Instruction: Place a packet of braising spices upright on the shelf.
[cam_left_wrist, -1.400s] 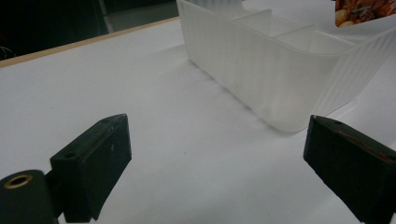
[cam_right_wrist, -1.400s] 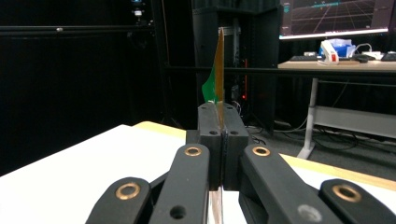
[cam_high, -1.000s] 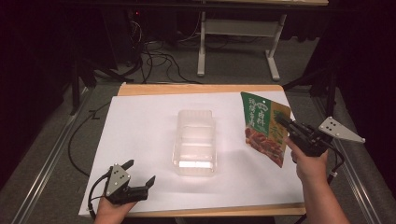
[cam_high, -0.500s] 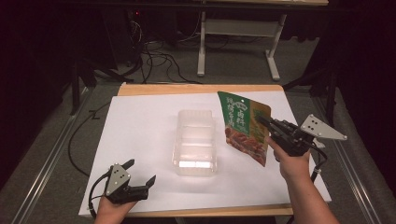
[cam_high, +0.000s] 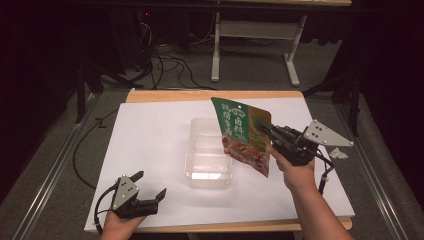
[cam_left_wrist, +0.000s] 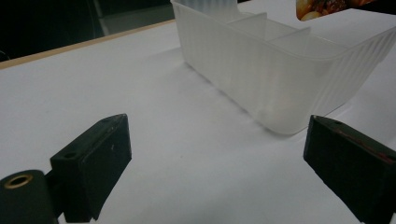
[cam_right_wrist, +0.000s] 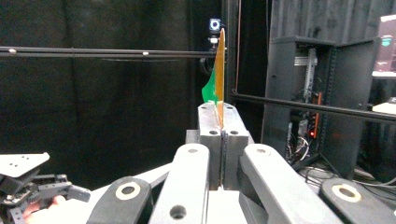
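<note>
Shifted: snack pouch (cam_high: 243, 136) carried from table's right side toward clear divided container (cam_high: 210, 154), now airborne at its right rim. Right gripper (cam_high: 264, 130) clamps pouch edge; left gripper (cam_high: 149, 187) open, idle. Pouch light, floppy, slick; hold sealed edge.

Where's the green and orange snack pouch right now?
In the high view, the green and orange snack pouch hangs right of centre, pinched by the right gripper, beside the clear plastic divided container's right rim.

One snack pouch (cam_high: 243, 134), one clear container (cam_high: 208, 161), two tongs (cam_high: 150, 192).
</note>
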